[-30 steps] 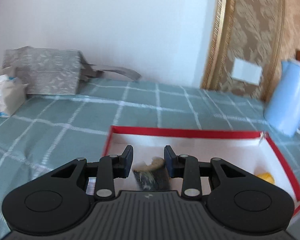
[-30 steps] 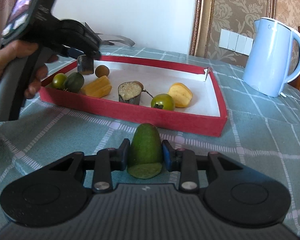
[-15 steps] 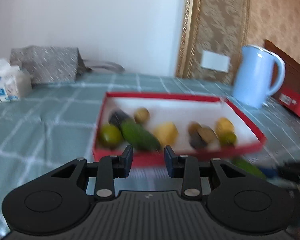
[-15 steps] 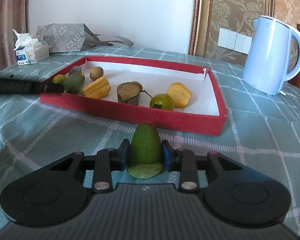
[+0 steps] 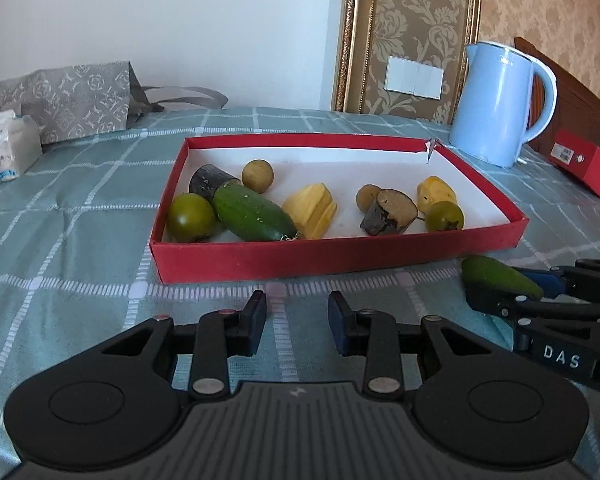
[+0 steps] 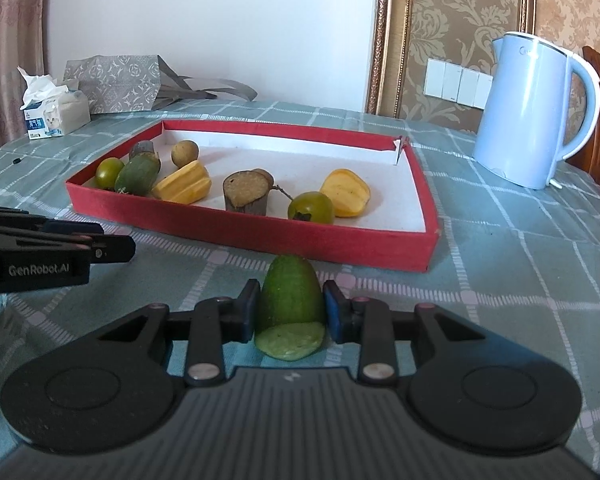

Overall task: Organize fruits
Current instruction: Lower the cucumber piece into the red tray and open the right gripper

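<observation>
The right gripper (image 6: 289,314) is held low over the desk (image 6: 520,280), just in front of the near wall of the red tray (image 6: 340,246). Its fingers (image 6: 247,312) are closed on a cut green fruit half (image 6: 292,300), which is gripped on both sides with its pale cut face turned toward the camera and its rounded tip toward the tray. In the left wrist view the same half (image 5: 500,278) is seen outside the tray, near its right front corner.

The left gripper (image 5: 297,322) is held in front of the tray's (image 5: 340,254) near wall. Its fingers (image 5: 255,320) are parted with a clear gap, and nothing is held between them; only the checked cloth (image 5: 60,240) is seen through the gap.

Inside the tray, at the left end, a green tomato (image 5: 191,218), a whole green fruit (image 5: 254,218), a dark stub (image 5: 210,180) and a small round brown fruit (image 5: 257,176) are grouped closely; the whole green fruit is lying against the stub. A yellow ridged piece (image 5: 312,210) lies just beside that group. Toward the right end, a second brown fruit (image 5: 369,196), a second stub (image 5: 390,212), a second yellow piece (image 5: 436,192) and a second tomato (image 5: 444,216) are clustered.

A blue kettle (image 6: 534,116) stands on the desk beyond the tray's right corner. A grey patterned bag (image 6: 120,84) and a tissue pack (image 6: 54,114) are set at the far left.
</observation>
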`<state>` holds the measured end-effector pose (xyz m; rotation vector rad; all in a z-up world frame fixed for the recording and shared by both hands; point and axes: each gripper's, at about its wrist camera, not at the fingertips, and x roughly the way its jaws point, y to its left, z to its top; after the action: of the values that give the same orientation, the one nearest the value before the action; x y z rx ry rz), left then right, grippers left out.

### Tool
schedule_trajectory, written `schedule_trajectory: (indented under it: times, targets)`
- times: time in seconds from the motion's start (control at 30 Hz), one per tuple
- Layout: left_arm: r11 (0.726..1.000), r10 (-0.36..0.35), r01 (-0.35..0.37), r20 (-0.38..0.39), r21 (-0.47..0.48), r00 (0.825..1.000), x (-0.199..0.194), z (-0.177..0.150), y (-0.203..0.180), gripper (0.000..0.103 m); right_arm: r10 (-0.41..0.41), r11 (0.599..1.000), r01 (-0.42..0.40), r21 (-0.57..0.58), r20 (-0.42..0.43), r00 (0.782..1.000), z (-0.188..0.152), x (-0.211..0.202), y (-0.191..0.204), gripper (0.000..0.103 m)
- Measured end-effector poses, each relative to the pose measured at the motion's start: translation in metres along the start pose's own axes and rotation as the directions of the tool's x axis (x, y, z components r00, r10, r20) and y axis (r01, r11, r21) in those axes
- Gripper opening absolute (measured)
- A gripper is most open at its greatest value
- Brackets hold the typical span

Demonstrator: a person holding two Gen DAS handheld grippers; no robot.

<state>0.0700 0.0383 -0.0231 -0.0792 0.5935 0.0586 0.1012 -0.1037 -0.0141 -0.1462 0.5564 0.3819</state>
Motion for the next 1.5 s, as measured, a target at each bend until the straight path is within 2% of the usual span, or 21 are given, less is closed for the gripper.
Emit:
schedule_trajectory:
  times: [0.27, 0.47, 0.67, 0.77, 0.93, 1.0, 1.03, 1.07, 1.1, 1.13, 1.17, 1.2, 1.3, 1.4, 1.5]
  targets:
    - [1.000, 0.005, -0.005, 0.003, 0.008, 1.000, 0.001, 0.001, -0.003, 0.034, -0.015, 1.000, 0.015, 0.010, 0.059, 0.998, 0.006, -0.021, -0.007, 0.032]
    - [1.000, 0.001, -0.001, 0.002, 0.010, 1.000, 0.001, 0.002, -0.004, 0.036, -0.088, 0.993, 0.097, -0.066, 0.130, 0.988, 0.039, -0.020, -0.013, 0.031]
    - [1.000, -0.003, 0.003, 0.000, 0.018, 1.000, 0.002, 0.002, -0.006, 0.040, -0.135, 0.978, 0.159, -0.136, 0.168, 0.976, 0.080, 0.009, -0.015, 0.031]
    - [1.000, -0.004, 0.004, 0.001, 0.016, 1.000, 0.002, 0.001, -0.006, 0.040, -0.143, 0.974, 0.167, -0.152, 0.155, 0.977, 0.100, 0.035, -0.014, 0.030]
    - [1.000, -0.008, 0.008, 0.000, 0.019, 1.000, 0.002, 0.001, -0.006, 0.043, -0.163, 0.962, 0.187, -0.198, 0.130, 0.978, 0.115, 0.079, -0.005, 0.029]
    - [1.000, -0.009, 0.009, -0.001, 0.024, 1.000, 0.002, 0.001, -0.007, 0.044, -0.141, 0.956, 0.166, -0.242, 0.116, 0.983, 0.124, 0.090, 0.002, 0.029]
    - [1.000, -0.009, 0.010, -0.002, 0.026, 1.000, 0.002, 0.001, -0.008, 0.044, -0.127, 0.962, 0.148, -0.232, 0.105, 0.986, 0.129, 0.093, 0.002, 0.030]
    - [1.000, -0.010, 0.010, -0.002, 0.026, 1.000, 0.002, 0.001, -0.008, 0.044, -0.096, 0.975, 0.114, -0.190, 0.099, 0.990, 0.135, 0.096, -0.001, 0.045]
    - [1.000, -0.012, 0.012, -0.001, 0.023, 1.000, 0.002, 0.001, -0.007, 0.044, -0.088, 0.983, 0.104, -0.150, 0.108, 0.990, 0.137, 0.095, -0.004, 0.079]
    - [1.000, -0.014, 0.014, -0.001, 0.021, 1.000, 0.002, 0.001, -0.007, 0.044, -0.095, 0.988, 0.110, -0.113, 0.131, 0.987, 0.138, 0.092, -0.008, 0.096]
    - [1.000, -0.014, 0.014, -0.001, 0.020, 1.000, 0.002, 0.001, -0.007, 0.044, -0.105, 0.989, 0.120, -0.080, 0.172, 0.979, 0.137, 0.086, -0.012, 0.103]
    - [1.000, -0.014, 0.014, -0.001, 0.021, 1.000, 0.002, 0.001, -0.007, 0.044, -0.105, 0.991, 0.120, -0.061, 0.215, 0.971, 0.133, 0.076, -0.016, 0.103]
    - [1.000, -0.012, 0.012, -0.001, 0.024, 1.000, 0.002, 0.001, -0.007, 0.044, -0.108, 0.992, 0.121, -0.039, 0.239, 0.965, 0.119, 0.052, -0.025, 0.103]
    - [1.000, -0.012, 0.012, -0.002, 0.025, 1.000, 0.002, 0.001, -0.007, 0.045, -0.079, 0.997, 0.081, 0.001, 0.226, 0.971, 0.095, 0.029, -0.033, 0.103]
    - [0.999, -0.018, 0.018, -0.005, 0.034, 1.000, 0.003, 0.001, -0.010, 0.052, -0.050, 0.997, 0.040, 0.060, 0.190, 0.980, 0.068, 0.010, -0.037, 0.103]
